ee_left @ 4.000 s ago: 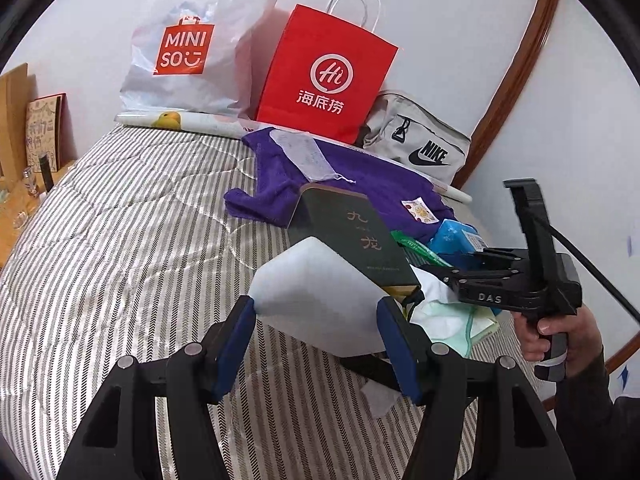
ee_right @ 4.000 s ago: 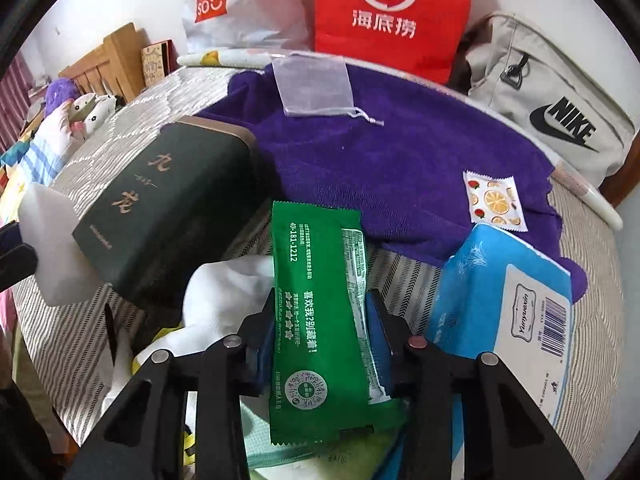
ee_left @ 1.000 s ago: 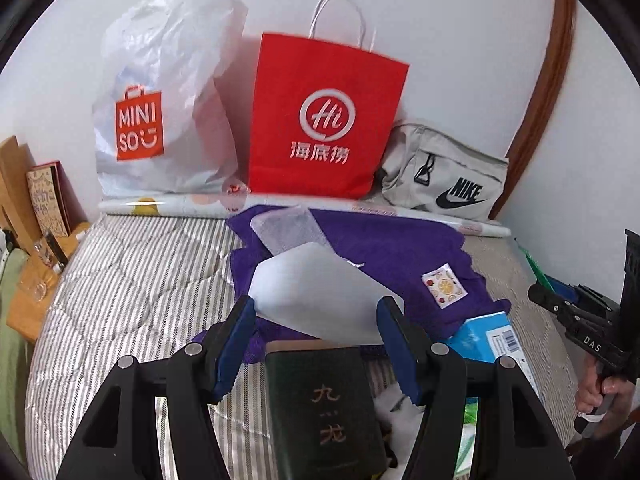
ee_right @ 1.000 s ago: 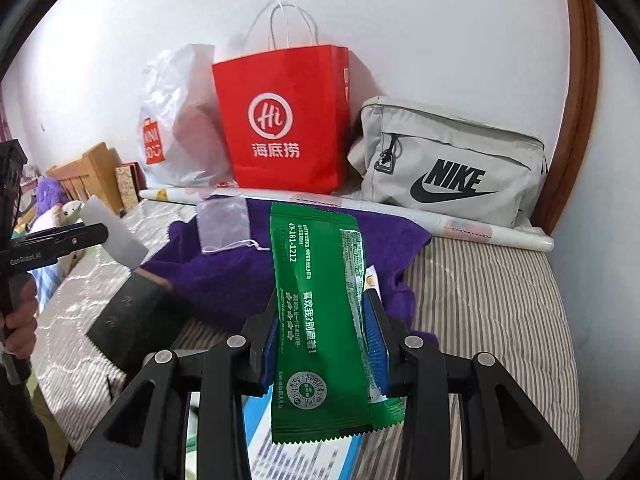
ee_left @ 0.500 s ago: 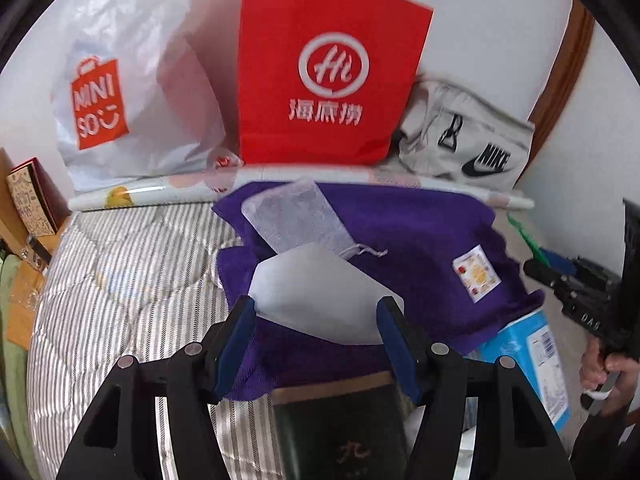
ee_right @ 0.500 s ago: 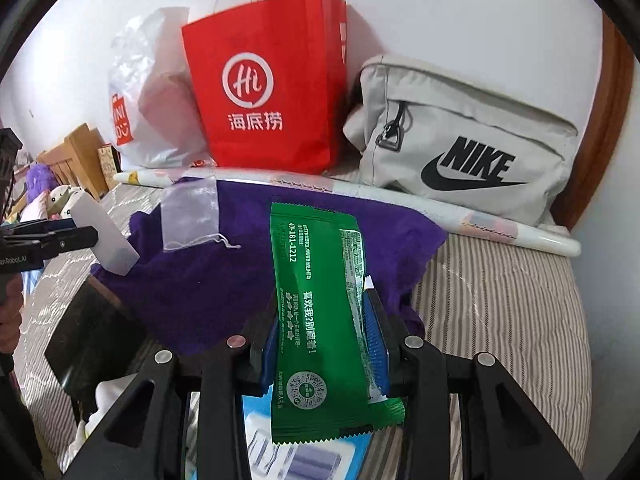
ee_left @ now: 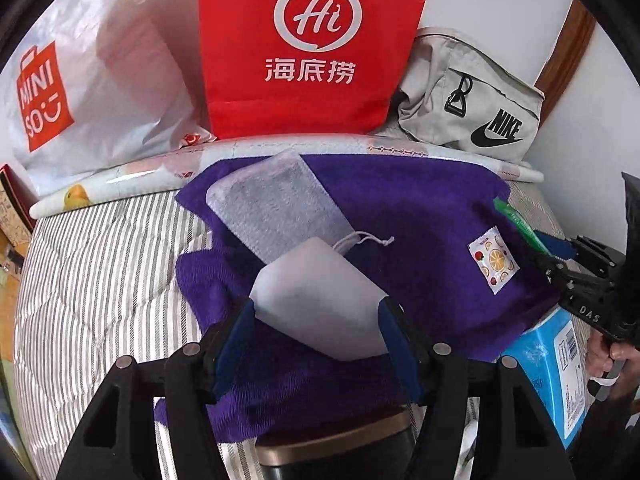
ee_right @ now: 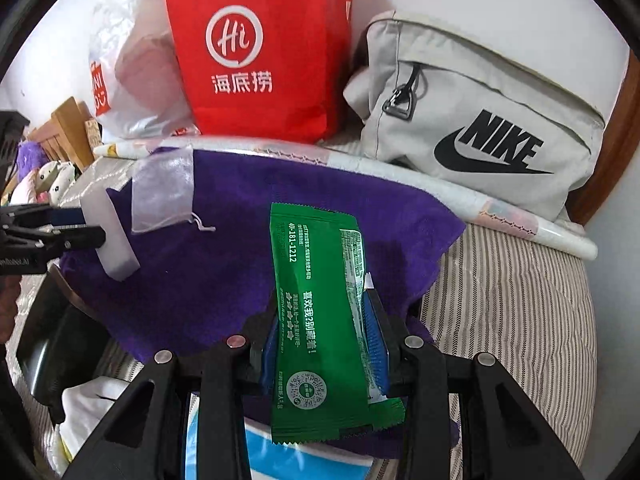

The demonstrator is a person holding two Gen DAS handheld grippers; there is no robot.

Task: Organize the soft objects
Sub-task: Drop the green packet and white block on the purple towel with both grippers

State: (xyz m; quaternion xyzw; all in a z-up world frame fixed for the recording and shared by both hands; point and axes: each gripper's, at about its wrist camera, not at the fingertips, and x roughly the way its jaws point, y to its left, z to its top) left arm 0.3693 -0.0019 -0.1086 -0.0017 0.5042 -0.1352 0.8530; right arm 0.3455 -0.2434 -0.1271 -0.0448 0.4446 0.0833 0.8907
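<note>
My left gripper (ee_left: 316, 332) is shut on a white foam sponge (ee_left: 320, 296), held just above the purple towel (ee_left: 420, 208) spread on the striped bed. The same sponge (ee_right: 114, 236) shows at the left of the right wrist view. My right gripper (ee_right: 324, 332) is shut on a green sachet (ee_right: 320, 320) that stands upright between its blue pads, over the towel's (ee_right: 240, 248) near right part. A sheer drawstring pouch (ee_left: 276, 204) and a small fruit-print packet (ee_left: 494, 258) lie on the towel.
A red paper bag (ee_left: 308, 48), a white plastic bag (ee_left: 92, 80) and a grey Nike bag (ee_left: 472, 108) line the wall behind a rolled paper (ee_left: 160, 168). A dark box (ee_left: 336, 456) and a blue tissue pack (ee_left: 556, 368) lie near me.
Both grippers have moved forward and lower over the purple towel, which now fills more of each view. Each keeps its hold: sponge on the left, sachet on the right.
</note>
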